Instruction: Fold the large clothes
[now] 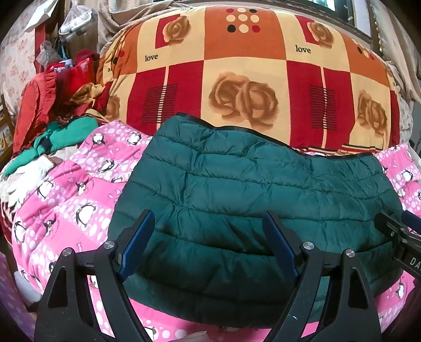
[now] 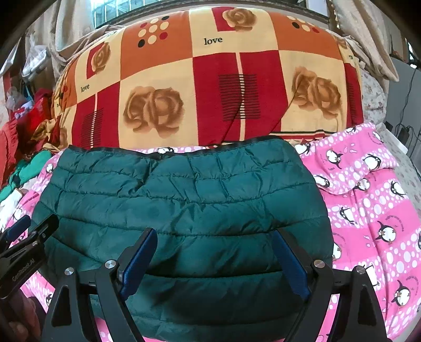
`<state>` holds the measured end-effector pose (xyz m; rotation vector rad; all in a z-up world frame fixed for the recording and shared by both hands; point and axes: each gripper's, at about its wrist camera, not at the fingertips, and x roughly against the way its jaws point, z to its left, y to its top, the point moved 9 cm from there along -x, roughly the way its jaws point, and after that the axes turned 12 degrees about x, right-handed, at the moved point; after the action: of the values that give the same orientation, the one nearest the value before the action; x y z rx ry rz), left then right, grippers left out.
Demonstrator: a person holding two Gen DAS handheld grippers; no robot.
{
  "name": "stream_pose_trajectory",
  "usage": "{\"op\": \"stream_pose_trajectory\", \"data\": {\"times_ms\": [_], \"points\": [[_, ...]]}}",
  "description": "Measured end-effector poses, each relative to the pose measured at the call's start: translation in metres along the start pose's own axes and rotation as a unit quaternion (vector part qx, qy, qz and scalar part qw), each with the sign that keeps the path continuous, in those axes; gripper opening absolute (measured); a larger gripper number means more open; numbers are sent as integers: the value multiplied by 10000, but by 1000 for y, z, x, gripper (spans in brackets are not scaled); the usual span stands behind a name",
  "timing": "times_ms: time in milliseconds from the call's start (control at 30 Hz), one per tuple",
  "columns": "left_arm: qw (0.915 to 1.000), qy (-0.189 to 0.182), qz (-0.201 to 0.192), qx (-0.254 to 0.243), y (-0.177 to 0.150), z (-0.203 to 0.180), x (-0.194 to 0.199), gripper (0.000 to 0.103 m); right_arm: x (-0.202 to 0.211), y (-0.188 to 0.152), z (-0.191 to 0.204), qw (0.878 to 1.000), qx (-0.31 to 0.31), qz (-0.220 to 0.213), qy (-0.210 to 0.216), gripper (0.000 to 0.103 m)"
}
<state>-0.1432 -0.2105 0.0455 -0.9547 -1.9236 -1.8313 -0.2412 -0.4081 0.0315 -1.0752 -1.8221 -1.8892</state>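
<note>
A dark green quilted puffer jacket point(image 1: 250, 189) lies folded into a wide block on the pink penguin blanket point(image 1: 65, 200); it also fills the middle of the right wrist view point(image 2: 184, 210). My left gripper point(image 1: 209, 223) is open and empty, hovering over the jacket's near left part. My right gripper point(image 2: 214, 242) is open and empty over the jacket's near right part. The right gripper's tip shows at the right edge of the left wrist view point(image 1: 394, 231), and the left gripper's tip shows at the left edge of the right wrist view point(image 2: 29, 234).
A big folded quilt with red, orange and cream squares and roses point(image 1: 236, 73) rises behind the jacket. A heap of red and green clothes point(image 1: 52, 110) lies at the far left. Pink penguin blanket point(image 2: 368, 210) spreads to the right. A window point(image 2: 118, 10) is behind.
</note>
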Motion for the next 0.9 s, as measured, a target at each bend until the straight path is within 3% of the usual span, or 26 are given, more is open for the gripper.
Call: {"op": "stream_pose_trajectory", "data": {"times_ms": [900], "points": [[10000,-22,7,26,-1,1,-5,84,-6,-2,3,10000,-14,74,55,87]]}}
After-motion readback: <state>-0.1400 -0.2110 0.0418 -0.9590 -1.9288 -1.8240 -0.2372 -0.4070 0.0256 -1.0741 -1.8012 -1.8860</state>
